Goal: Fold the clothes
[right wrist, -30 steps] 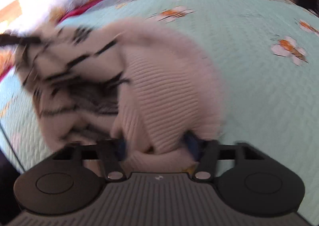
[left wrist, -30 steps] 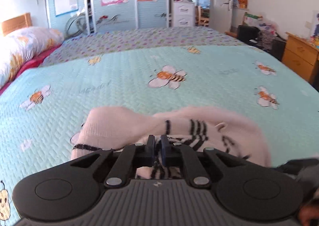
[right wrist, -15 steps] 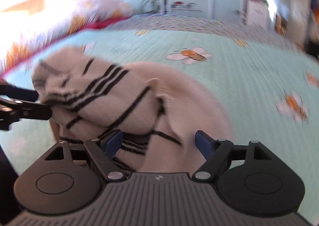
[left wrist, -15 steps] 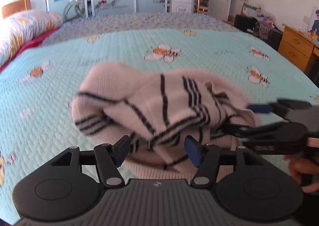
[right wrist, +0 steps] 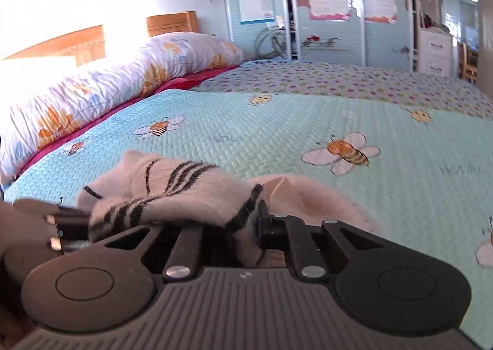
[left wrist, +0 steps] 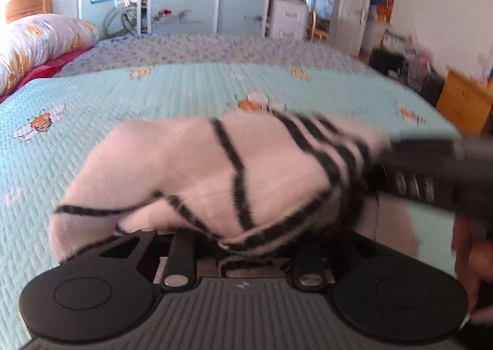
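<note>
A bee-print bedspread [right wrist: 277,134] carries a bunched striped sweater [right wrist: 191,192], seemingly partly lifted.

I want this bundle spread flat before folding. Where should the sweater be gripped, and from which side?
Grip the sweater at its outer edges, one gripper per side, coming in low over the bedspread. It lies bunched in a mound, so central pinches probably catch several layers. Both grippers are closing on folds now.

Sweater [left wrist: 197,183] hides left tool's [left wrist: 243,245] tips; right tool [left wrist: 431,171] blurred.
</note>
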{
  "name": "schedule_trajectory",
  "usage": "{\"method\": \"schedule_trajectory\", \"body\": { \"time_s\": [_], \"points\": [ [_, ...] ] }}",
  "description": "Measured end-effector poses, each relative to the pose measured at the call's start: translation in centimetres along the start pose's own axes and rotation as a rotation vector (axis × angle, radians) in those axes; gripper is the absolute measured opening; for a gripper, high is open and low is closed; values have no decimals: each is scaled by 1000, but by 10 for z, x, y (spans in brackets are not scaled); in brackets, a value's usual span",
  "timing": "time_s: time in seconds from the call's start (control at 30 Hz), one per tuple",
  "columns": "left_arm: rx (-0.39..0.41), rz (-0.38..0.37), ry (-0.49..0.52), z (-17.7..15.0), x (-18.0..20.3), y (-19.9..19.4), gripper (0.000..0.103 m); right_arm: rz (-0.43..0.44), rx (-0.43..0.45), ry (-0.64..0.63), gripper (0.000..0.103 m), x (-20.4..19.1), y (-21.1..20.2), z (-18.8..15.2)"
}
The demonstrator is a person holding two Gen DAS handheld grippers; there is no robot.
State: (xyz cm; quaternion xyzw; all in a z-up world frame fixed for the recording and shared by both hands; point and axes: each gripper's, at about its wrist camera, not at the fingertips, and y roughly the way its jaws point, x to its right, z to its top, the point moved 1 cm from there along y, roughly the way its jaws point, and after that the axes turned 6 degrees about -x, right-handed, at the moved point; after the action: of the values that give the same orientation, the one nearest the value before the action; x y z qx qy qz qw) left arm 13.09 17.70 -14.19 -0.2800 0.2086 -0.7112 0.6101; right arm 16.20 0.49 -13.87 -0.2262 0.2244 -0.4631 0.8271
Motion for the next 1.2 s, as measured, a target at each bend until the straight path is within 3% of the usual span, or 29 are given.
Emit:
{"method": "schedule_trajectory", "body": {
  "time_s": [0.07,0.1,0.13,0.3,0.4,0.5,0.57,0.6,0.63,0.67,0.77,0.8,0.87,0.93,1.13,1.2],
  "points": [
    [58,6,-28,6,-5,-13,17,-8,-31,54,18,10,1,-10],
    [86,10,-41,9,-8,-20,15,-18,-43,67,25,10,-2,-19],
    [115,14,-54,11,-11,-27,7,-27,-54,78,29,10,-5,-28],
    [193,63,-78,34,-20,-56,0,-75,-45,-58,75,-25,-5,-63],
    [116,87,-27,31,-14,-50,0,-219,-125,-221,75,-36,17,-71],
    [58,100,74,8,4,-49,6,-272,-158,-177,73,-15,27,-68],
    [23,98,142,-12,16,-51,23,-288,-135,-120,66,3,21,-62],
    [14,95,165,-20,22,-51,43,-295,-124,-93,47,11,18,-60],
    [6,91,186,-28,27,-51,58,-294,-124,-72,40,18,16,-57],
    [-3,72,195,-34,30,-50,61,-280,-135,-51,38,24,15,-55],
    [-29,33,215,-47,41,-49,61,-252,-154,-47,48,23,8,-60],
    [-17,36,229,-50,45,-54,61,-249,-153,-61,55,21,6,-64],
    [15,42,280,-56,55,-69,62,-245,-144,-76,58,18,2,-72],
    [21,48,366,-60,65,-74,73,-230,-143,-60,59,18,-1,-78],
    [-52,245,766,-79,106,-23,77,-158,-124,88,62,30,-1,-76],
    [-50,332,821,-80,107,0,76,-152,-126,94,64,31,0,-75]
  ]
}}
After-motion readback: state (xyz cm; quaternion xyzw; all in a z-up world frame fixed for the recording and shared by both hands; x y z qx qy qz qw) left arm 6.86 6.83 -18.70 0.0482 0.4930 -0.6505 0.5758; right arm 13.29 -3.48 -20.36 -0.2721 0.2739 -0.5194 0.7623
